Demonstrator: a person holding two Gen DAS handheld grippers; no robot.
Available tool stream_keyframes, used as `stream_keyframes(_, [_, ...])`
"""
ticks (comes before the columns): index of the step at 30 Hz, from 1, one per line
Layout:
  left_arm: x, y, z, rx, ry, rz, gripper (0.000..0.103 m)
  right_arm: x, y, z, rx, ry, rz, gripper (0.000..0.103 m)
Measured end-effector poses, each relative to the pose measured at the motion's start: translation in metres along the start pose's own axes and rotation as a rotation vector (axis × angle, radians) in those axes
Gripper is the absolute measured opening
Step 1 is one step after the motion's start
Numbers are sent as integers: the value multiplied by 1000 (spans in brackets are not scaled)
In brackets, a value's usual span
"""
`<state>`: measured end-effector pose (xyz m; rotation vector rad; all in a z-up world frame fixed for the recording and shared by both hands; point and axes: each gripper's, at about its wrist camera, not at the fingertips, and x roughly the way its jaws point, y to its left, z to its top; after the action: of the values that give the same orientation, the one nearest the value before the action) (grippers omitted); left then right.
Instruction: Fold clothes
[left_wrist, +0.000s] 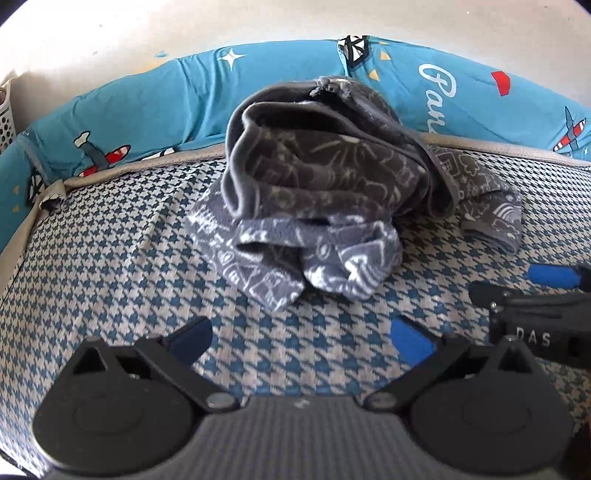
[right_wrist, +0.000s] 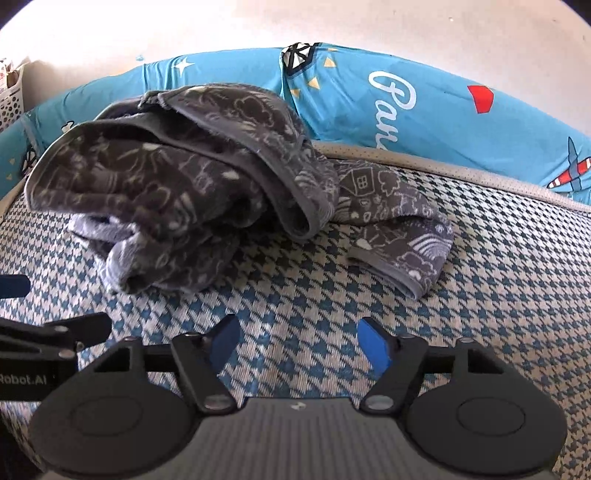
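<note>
- Grey fleece garment (left_wrist: 325, 192) with white doodle print, heaped in a loose mound on the houndstooth-patterned mattress (left_wrist: 110, 258); in the left wrist view at 12 o'clock from the left gripper (left_wrist: 303, 338), apart from it.
- Same heap at 11 o'clock in the right wrist view, from the right gripper (right_wrist: 301, 341); one flat flap with a bound edge trailing out toward 1 o'clock and lying on the mattress.
- Zipper end visible at the top of the mound in the left wrist view.
- Left gripper: blue-padded fingers (left_wrist: 412, 338) spread wide, nothing between them, only bare mattress below.
- Right gripper: blue-padded fingers (right_wrist: 375, 343) likewise spread apart, holding nothing, clear of the cloth.
- Both grippers side by side: right one's black body showing at 3 o'clock in the left wrist view, left one's at 9 o'clock in the right wrist view.
- Turquoise bedding (left_wrist: 147, 107) printed with aeroplanes, stars and white script, bunched along the far mattress edge at 12 o'clock, behind the garment.
- White perforated basket (left_wrist: 7, 114) at 10 o'clock, by the pale wall (left_wrist: 184, 26).
</note>
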<state>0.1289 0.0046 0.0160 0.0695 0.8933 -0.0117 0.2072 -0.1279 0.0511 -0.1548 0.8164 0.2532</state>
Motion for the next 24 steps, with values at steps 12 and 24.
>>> stream_keyframes(12, [9, 3, 5, -2, 24, 34, 91, 5, -4, 7, 20, -17, 8, 56])
stream_keyframes(24, [17, 11, 3, -61, 71, -23, 22, 8, -2, 3, 34, 0, 24, 7])
